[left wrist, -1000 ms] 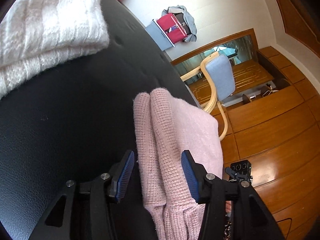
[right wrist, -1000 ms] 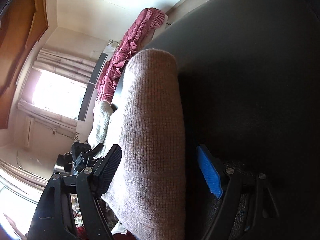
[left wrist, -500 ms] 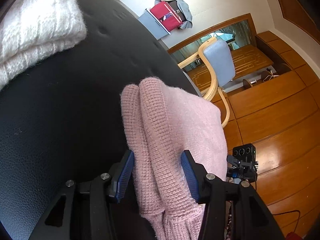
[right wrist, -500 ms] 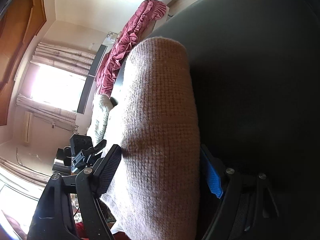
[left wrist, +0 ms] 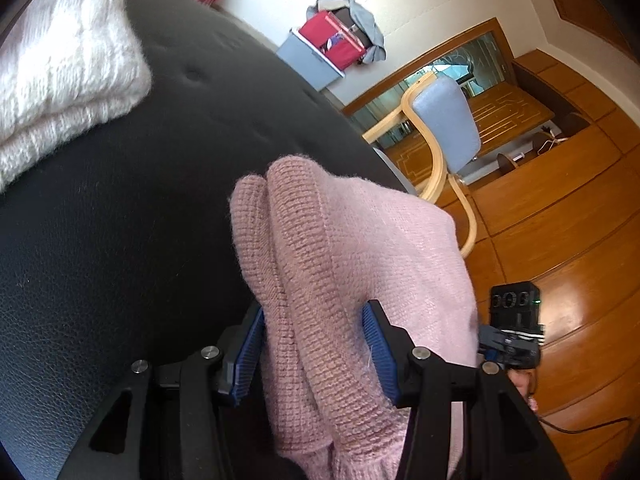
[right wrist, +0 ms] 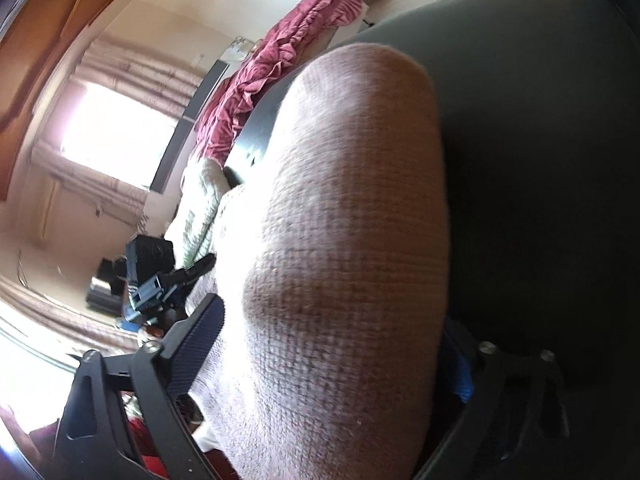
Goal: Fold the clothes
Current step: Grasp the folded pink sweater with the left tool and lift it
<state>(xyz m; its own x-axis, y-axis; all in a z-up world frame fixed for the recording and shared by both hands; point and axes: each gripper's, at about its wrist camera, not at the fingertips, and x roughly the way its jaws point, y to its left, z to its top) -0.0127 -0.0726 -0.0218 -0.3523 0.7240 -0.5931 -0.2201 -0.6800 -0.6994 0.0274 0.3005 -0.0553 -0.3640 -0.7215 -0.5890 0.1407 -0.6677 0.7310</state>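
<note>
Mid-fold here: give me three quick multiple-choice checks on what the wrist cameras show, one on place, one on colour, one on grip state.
1. Where does the white knit lie?
A. on the black surface, away from the grippers
B. on the blue chair
C. between the left fingers

2. What colour is the held sweater?
A. green
B. pink
C. navy

3. What is the left gripper doing?
A. hanging open over bare floor
B. shut on nothing
C. closed on a doubled fold of the sweater

Answers: 1 A, it rests on the black surface at upper left; 2 B, pale pink knit; 3 C, both blue pads press the folded knit.
</note>
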